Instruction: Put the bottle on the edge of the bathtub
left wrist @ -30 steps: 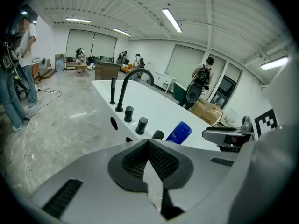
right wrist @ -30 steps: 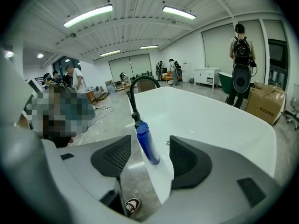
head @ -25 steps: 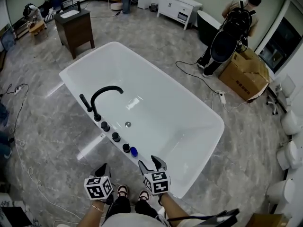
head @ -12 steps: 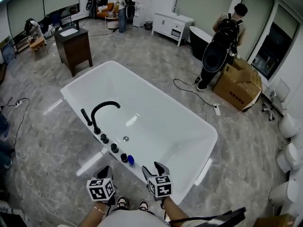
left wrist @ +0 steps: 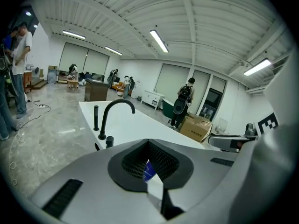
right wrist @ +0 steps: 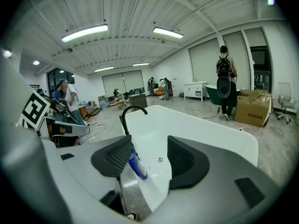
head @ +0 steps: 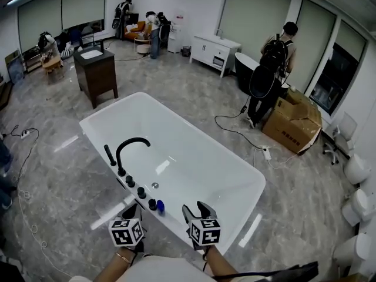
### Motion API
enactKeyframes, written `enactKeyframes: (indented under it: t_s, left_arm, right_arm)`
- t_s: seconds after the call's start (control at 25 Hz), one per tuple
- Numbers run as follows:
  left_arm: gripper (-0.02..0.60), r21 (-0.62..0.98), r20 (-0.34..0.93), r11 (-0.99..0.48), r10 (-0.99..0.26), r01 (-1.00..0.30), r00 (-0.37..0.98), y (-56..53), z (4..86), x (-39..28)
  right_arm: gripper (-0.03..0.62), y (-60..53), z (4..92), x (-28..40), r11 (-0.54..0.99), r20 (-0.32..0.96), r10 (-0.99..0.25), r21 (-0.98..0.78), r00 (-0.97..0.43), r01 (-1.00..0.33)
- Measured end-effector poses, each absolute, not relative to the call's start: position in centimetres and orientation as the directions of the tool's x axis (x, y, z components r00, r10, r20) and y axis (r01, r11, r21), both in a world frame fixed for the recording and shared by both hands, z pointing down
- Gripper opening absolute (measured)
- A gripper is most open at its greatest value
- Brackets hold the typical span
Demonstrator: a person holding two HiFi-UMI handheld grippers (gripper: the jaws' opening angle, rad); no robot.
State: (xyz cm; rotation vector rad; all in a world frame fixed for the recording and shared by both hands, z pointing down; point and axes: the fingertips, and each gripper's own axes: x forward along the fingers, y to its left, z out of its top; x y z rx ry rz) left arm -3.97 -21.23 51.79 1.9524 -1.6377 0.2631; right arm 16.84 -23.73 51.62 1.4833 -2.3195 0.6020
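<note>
Bottle [head: 160, 206] on bathtub [head: 200, 143] edge

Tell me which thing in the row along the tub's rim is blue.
The bottle, at the row's end farthest from the faucet; the knobs beside it are black.

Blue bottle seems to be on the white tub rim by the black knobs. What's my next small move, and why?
Probably ease both back slightly and stop. The blue plastic bottle sits on the white bathtub's rim beside the black round knobs. The right hand-held gripper is open and empty, the left hand-held gripper shut; neither touches it.
</note>
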Motion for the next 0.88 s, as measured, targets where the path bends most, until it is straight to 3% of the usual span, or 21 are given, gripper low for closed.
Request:
enactKeyframes:
  t_s: [0.4, 0.88]
  left_arm:
    - [0.006, 0.251, 0.387, -0.125, -0.896, -0.960, 0.218, -22.0, 46.7, -2.5]
    - [0.006, 0.196, 0.322, -0.167, -0.920, -0.966, 0.224, -20.1, 42.6, 0.2]
  right_arm:
    - [0.195, -24.3, 46.5, 20.8, 0.311, 0.377, -0.853, -0.190, -0.361, -0.931]
    - [0.088, -22.6, 41.2, 20.7, 0.334, 0.271, -0.887, -0.183, -0.374, -0.925]
